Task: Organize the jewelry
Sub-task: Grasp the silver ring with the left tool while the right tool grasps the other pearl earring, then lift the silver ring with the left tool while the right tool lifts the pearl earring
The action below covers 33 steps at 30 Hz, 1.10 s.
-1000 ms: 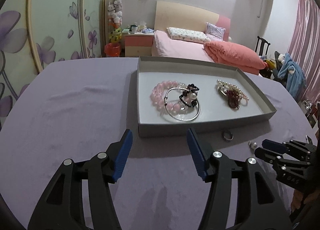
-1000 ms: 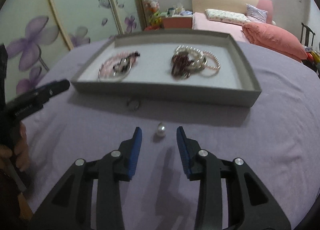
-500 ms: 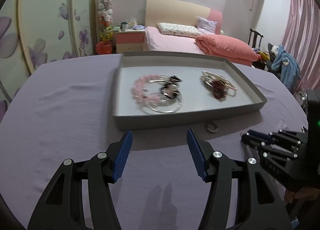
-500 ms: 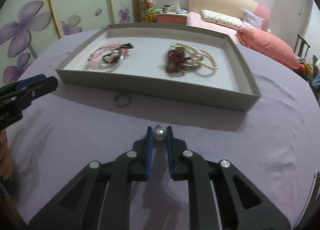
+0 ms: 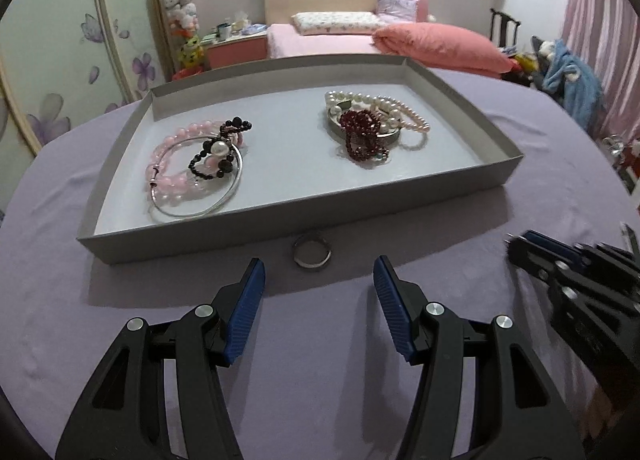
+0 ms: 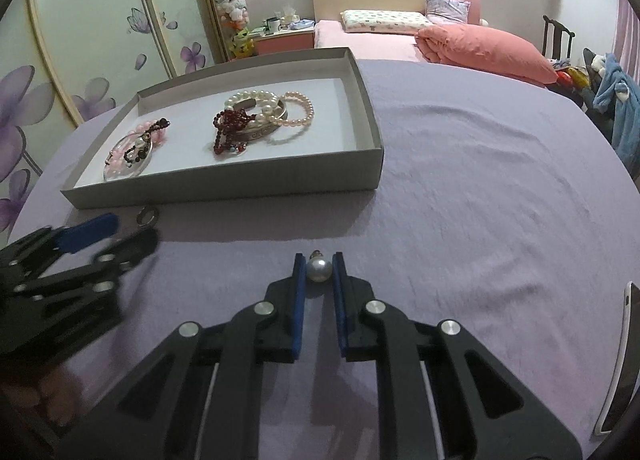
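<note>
Step in hand, pickup: our right tongs grip the pearl on the counter just before the tray, left tongs open near the ring; next we lift pearl into tray.

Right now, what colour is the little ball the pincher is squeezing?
The pearl is silvery white with a small gold cap, seen best in the right wrist view.

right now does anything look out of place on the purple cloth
Yes: a small silver ring lies on the cloth just outside the grey tray's front wall, while the bracelets sit inside. The right gripper is shut on a loose pearl bead.
</note>
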Tool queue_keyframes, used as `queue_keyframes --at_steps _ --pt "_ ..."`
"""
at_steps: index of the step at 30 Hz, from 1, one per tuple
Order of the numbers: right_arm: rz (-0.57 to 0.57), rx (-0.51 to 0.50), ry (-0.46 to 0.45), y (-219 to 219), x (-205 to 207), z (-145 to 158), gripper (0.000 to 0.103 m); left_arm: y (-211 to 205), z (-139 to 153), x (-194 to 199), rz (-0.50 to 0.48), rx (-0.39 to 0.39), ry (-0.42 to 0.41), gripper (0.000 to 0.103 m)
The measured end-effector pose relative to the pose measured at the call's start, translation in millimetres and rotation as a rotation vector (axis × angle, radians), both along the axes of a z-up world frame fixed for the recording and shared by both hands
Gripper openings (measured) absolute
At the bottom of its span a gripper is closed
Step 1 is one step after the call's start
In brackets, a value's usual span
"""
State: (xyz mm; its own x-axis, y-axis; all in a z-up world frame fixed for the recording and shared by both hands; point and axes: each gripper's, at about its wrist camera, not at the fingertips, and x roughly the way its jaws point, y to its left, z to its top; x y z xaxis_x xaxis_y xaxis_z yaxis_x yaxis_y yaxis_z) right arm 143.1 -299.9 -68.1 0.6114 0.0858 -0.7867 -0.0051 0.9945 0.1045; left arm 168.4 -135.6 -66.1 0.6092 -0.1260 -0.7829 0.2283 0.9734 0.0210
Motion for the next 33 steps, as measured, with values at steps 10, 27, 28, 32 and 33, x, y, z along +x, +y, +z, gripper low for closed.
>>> queue_keyframes --at_steps 10,27,28,32,33 --pt "0.016 0.008 0.0 4.3 -1.5 0.8 0.014 -3.0 0.3 5.8 0.042 0.024 -0.015 0.023" --pt "0.14 -0.045 -0.007 62.0 2.1 1.5 0.014 92.2 2.3 -23.3 0.078 0.027 -0.014 0.024" --pt "0.141 -0.063 -0.017 64.8 0.8 1.1 0.014 92.6 2.7 -22.7 0.08 0.024 -0.013 0.024" --pt "0.141 -0.065 -0.018 66.6 -0.5 0.7 0.014 93.3 2.7 -21.6 0.084 0.024 -0.013 0.024" --pt "0.141 -0.064 -0.018 66.7 -0.8 1.1 0.014 93.0 2.9 -21.5 0.084 0.021 -0.012 0.024"
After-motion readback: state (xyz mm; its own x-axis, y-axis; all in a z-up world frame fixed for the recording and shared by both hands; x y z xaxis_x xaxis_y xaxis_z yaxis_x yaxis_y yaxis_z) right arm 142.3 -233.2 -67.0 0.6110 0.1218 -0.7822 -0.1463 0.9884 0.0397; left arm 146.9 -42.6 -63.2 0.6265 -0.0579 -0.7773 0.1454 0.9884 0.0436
